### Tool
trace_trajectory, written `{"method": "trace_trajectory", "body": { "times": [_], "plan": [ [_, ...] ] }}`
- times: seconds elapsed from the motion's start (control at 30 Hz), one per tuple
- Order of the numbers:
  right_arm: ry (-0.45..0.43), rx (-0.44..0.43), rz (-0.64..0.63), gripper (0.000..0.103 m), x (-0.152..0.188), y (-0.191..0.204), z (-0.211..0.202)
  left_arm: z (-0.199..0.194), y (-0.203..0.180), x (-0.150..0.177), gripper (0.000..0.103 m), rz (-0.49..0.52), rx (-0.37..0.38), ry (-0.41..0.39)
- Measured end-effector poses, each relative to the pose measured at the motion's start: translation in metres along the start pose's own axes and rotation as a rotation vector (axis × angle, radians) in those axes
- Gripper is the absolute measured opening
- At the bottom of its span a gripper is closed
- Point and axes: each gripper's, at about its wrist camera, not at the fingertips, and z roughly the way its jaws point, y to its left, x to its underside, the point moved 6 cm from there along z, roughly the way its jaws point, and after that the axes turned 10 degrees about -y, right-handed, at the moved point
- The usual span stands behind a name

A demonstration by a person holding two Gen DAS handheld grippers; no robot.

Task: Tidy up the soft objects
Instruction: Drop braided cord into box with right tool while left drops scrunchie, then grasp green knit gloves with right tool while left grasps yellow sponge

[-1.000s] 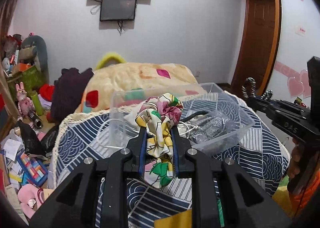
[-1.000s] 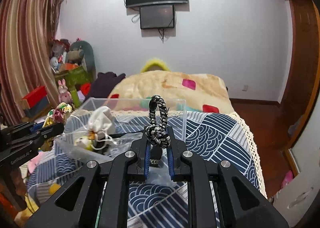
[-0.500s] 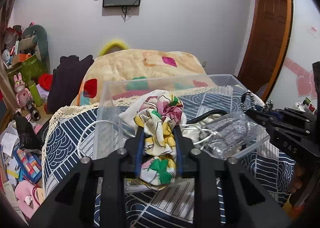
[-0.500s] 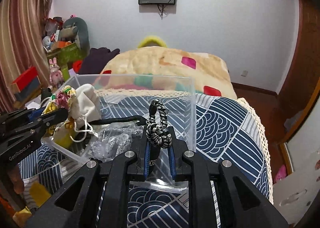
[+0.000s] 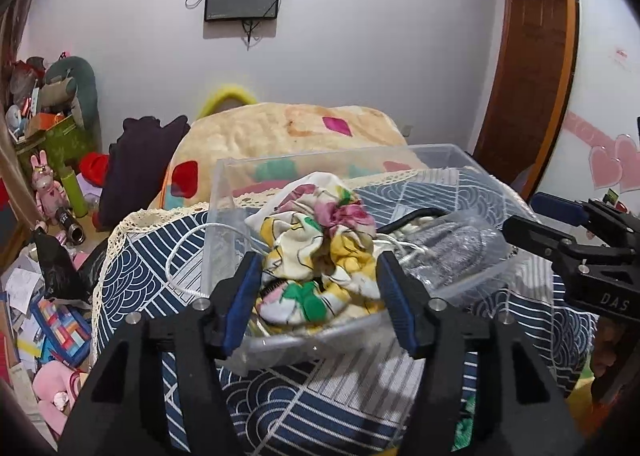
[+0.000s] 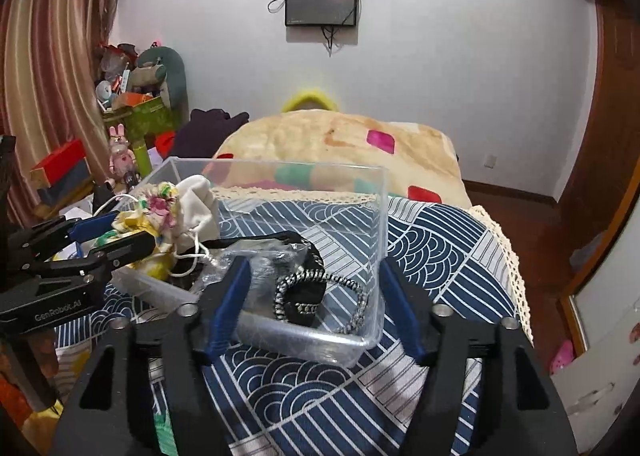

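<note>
Left gripper [image 5: 318, 290] spread, floral scrunchie [image 5: 320, 256] lying in clear bin [image 6: 372, 192] left end. Right gripper [image 6: 314, 296] spread, braided band [image 6: 320, 288] in bin's right near corner. We lift both straight out, avoiding rim.

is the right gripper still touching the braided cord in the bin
Apart. The right wrist view shows the right gripper open, its blue pads either side of the clear bin, while the braided cord lies inside, behind the wall.

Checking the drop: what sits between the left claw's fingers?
The floral scrunchie, lying loose in the clear bin; the left claw is open, per its wrist view.
</note>
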Motion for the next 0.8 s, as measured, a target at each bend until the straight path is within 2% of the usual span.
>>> {"method": "trace_trajectory", "body": {
  "times": [0.07, 0.2, 0.3, 0.33, 0.47, 0.57, 0.8],
  "plan": [
    [-0.01, -0.003, -0.002, 0.068, -0.002, 0.001, -0.004, -0.007, -0.001, -0.001, 0.065, -0.003, 0.005, -0.008],
    [-0.03, -0.022, 0.001, 0.068, -0.008, 0.004, -0.014, -0.023, 0.002, -0.006, 0.067, -0.021, 0.003, -0.027],
    [-0.059, -0.036, 0.002, 0.076, -0.011, 0.006, -0.027, -0.037, 0.003, -0.011, 0.073, -0.024, -0.002, -0.059],
    [-0.068, -0.036, 0.002, 0.081, -0.01, 0.008, -0.032, -0.041, 0.003, -0.012, 0.076, -0.027, -0.001, -0.068],
    [-0.088, -0.06, -0.004, 0.082, -0.006, 0.015, -0.046, -0.059, 0.002, -0.01, 0.084, -0.02, -0.007, -0.092],
    [-0.08, -0.081, -0.008, 0.082, 0.002, 0.022, -0.051, -0.071, 0.001, 0.0, 0.09, -0.003, -0.023, -0.096],
    [0.009, -0.162, -0.006, 0.082, 0.042, 0.049, -0.051, -0.082, 0.006, 0.037, 0.092, -0.029, -0.022, -0.021]
  ]
}}
